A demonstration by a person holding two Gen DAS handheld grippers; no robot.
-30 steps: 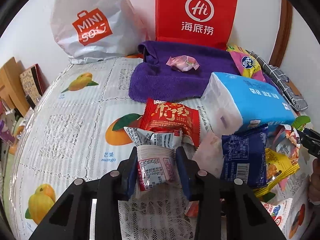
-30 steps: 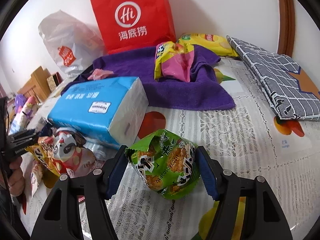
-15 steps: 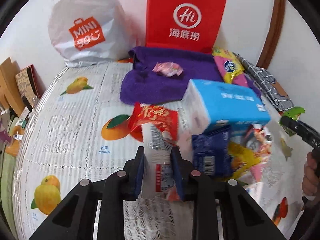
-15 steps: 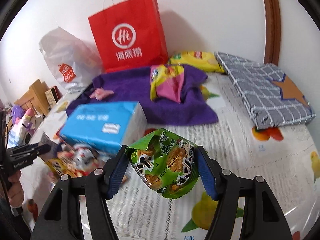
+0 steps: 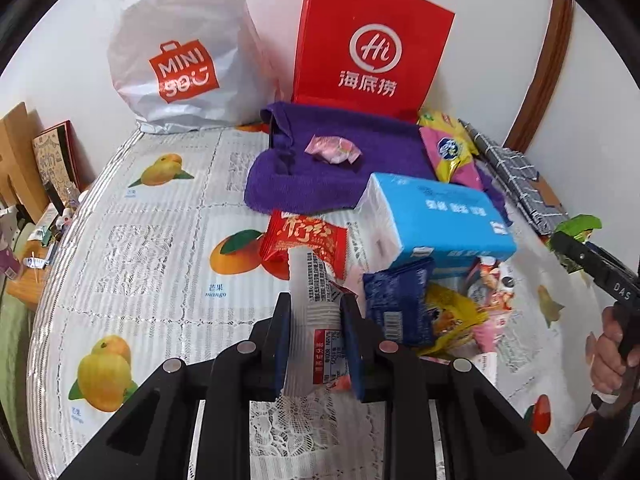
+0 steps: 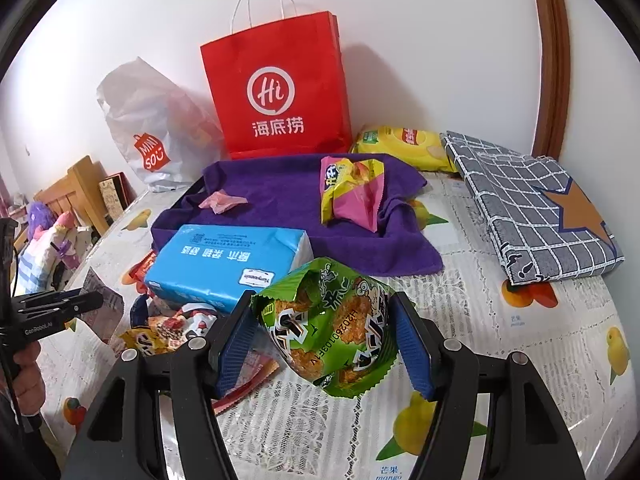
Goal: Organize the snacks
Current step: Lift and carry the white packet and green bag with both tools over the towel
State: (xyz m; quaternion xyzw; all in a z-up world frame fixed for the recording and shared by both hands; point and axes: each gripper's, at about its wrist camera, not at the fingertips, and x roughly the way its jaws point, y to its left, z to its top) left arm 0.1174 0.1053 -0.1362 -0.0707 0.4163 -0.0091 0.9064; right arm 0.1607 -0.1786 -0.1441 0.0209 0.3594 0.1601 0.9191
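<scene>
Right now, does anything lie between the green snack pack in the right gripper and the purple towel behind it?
Not directly. The green snack pack is off the table in the right gripper. The blue tissue pack sits left of that line; only bare tablecloth leads to the purple towel.

- The left gripper has closed further on the white snack packet; its pads now squeeze the packet narrow, where a second ago it sat wider between them.
- That packet has come up off the tablecloth and away from the red snack packet, which it lay against before.
- The right gripper has lifted the green snack bag clear of the table; it rested on the cloth a second ago.
- Both views now look from higher, so more of the red paper bag shows.
</scene>
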